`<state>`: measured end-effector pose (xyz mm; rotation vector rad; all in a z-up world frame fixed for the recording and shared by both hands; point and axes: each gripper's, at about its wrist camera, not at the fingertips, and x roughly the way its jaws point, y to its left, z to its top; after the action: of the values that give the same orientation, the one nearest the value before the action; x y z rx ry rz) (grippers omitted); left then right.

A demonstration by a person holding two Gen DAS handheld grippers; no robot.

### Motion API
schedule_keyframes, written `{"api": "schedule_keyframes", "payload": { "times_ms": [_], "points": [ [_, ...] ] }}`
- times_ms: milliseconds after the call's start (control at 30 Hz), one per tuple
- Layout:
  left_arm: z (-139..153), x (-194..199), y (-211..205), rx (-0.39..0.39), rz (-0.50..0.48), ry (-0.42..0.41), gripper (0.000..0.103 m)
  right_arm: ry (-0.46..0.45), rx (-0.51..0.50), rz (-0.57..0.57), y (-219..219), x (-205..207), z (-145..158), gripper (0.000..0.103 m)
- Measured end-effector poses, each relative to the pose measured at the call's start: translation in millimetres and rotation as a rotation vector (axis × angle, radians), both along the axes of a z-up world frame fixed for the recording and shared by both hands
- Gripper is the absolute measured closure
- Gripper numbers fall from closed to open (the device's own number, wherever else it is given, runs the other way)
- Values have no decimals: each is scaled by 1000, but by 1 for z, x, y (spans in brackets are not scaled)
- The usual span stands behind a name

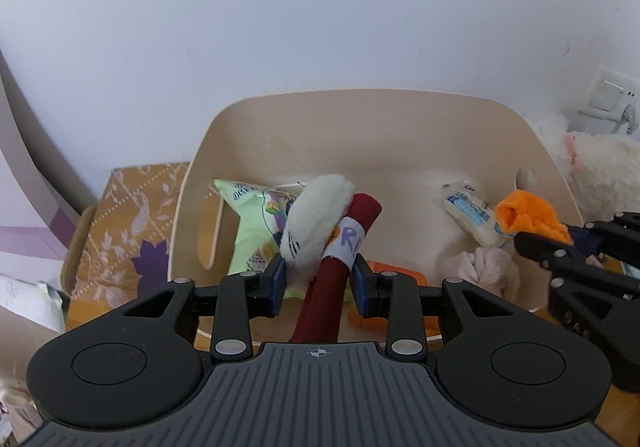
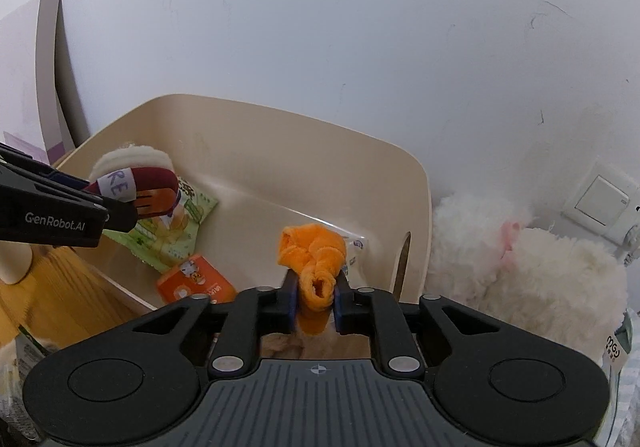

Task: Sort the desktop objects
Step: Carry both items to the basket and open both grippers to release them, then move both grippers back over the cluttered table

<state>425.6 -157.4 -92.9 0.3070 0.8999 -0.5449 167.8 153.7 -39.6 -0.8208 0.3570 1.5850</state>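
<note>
Both grippers hang over the beige bin (image 1: 360,119) for dropping: left gripper (image 1: 320,271) clamps a plush toy (image 1: 316,223); right gripper (image 2: 316,297), jaws narrow, barely pinches an orange cloth (image 2: 312,251).

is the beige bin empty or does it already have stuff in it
Not empty. The beige bin already holds a green snack bag, an orange packet and a white wrapped bar.

Behind everything you've got a plain white wall (image 2: 320,27) with faint scuff marks. A white wall switch plate (image 2: 600,199) sits low on the right, and a cable hangs from it. Left edge: a pale panel (image 2: 48,59) with a purple band low down leans against the wall. Underneath, the wooden tabletop (image 2: 80,287) shows orange-brown.
</note>
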Motion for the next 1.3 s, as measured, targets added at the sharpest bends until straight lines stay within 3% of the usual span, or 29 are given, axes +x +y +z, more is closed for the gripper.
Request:
{"api": "schedule_keyframes", "payload": {
  "times_ms": [67, 167, 267, 333, 433, 633, 867, 1300],
  "points": [
    [0, 1, 0, -5, -4, 10, 64, -13, 11, -1, 0, -3, 1, 62],
    [0, 1, 2, -27, -36, 26, 50, -9, 6, 19, -1, -6, 0, 34],
    [4, -3, 7, -32, -52, -21, 35, -37, 21, 46, -7, -9, 1, 25],
    [6, -3, 9, -30, -55, -36, 33, -55, 24, 50, -9, -10, 1, 22],
    [9, -3, 15, -28, -51, -42, 33, -64, 39, 40, -16, -9, 3, 8],
    [18, -4, 34, -44, -51, -38, 32, -48, 62, 40, -33, -3, 14, 0],
    [32, -20, 64, -61, -31, -64, 32, -16, 66, 49, -66, 8, 23, 0],
    [34, -76, 132, -53, -42, -12, 31, 33, 3, 35, -145, 29, 6, 0]
  ]
}}
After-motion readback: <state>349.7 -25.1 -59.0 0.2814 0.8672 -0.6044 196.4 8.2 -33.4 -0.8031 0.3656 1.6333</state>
